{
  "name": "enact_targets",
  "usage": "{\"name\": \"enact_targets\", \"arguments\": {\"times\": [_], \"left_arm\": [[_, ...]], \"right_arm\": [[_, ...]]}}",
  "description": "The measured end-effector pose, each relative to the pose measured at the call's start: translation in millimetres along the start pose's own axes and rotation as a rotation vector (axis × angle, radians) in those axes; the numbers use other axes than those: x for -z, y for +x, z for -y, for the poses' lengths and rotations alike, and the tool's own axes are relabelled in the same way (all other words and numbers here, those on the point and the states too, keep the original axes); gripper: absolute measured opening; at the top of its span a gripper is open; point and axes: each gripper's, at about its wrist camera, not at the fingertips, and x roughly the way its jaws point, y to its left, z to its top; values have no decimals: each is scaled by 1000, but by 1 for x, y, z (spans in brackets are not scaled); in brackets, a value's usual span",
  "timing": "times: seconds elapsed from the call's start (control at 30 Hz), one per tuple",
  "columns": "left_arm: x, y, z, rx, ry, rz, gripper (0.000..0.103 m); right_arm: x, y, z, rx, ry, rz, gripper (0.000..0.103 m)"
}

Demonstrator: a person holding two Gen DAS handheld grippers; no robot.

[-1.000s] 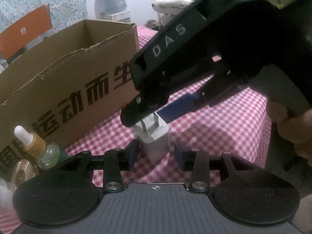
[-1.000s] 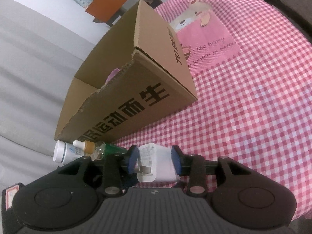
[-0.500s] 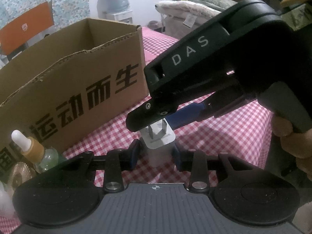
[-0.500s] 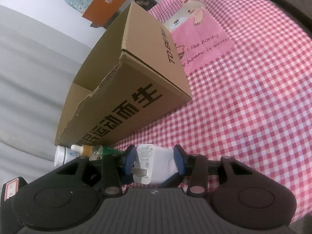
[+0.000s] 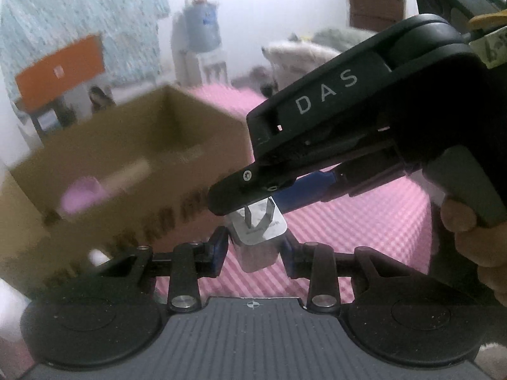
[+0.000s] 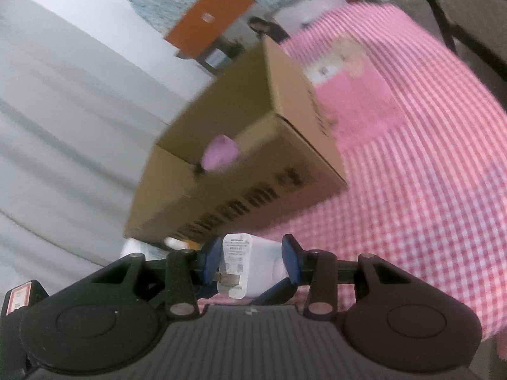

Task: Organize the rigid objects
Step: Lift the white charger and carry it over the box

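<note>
I held a white plug-in charger [image 6: 250, 264] in the air above a pink-and-white checked tablecloth [image 6: 412, 190], with both grippers at it at once. My right gripper [image 6: 250, 262] was clamped across the charger's sides, its blue pads [image 6: 290, 259] pressed to the white body and the metal prongs pointing left. From my left wrist view, the same charger [image 5: 258, 237] sat between the blue fingers of my left gripper [image 5: 255, 250]; whether those fingers actually pressed it or only flanked it, I could not tell. The black body of the right gripper crossed over the charger, partly covering its prongs. Beyond stood an open cardboard box [image 5: 126, 164] with dark printed lettering, blurred by motion. A pink object [image 6: 220, 155] lay inside the box.
</note>
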Motion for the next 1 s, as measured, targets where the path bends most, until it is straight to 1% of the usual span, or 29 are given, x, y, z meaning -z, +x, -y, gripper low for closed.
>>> {"name": "enact_targets", "arguments": {"times": [0.1,0.17,0.3,0.43,0.5,0.57,0.63,0.7,0.77,0.8,0.87,0.93,1.0], "left_arm": [[-17,-14,-15,-34,5,47,34],[-29,-17,-26,-53,-4,62,35],[-56,-12,-57,-75,-53,56,35],[-80,11,-90,-83,-107,-8,35],[-90,32,-109,-70,-147,-60,35],[-95,52,-123,-52,-195,-111,35],[-100,75,-138,-46,-233,-162,35],[-102,96,-151,-35,-271,-201,34],[-103,111,-163,-46,-307,-234,34],[-102,122,-169,-39,-319,-261,34],[-96,130,-170,-32,-347,-297,33],[-97,142,-179,-24,-366,-315,30],[-98,144,-182,-8,-388,-318,29]], "right_arm": [[-15,-7,-26,-31,-58,26,45],[-28,-8,-41,-48,-88,35,45],[-61,4,-70,-73,-145,32,45],[-103,38,-87,-78,-158,-21,45],[-121,55,-91,-63,-163,-59,45],[-140,81,-94,-31,-169,-106,45],[-156,106,-89,-11,-151,-148,45],[-167,131,-82,14,-135,-194,45],[-177,153,-76,40,-124,-237,45],[-181,164,-74,49,-121,-263,45],[-186,183,-70,76,-132,-297,45],[-188,198,-69,100,-145,-320,44],[-192,209,-68,109,-155,-330,44]]}}
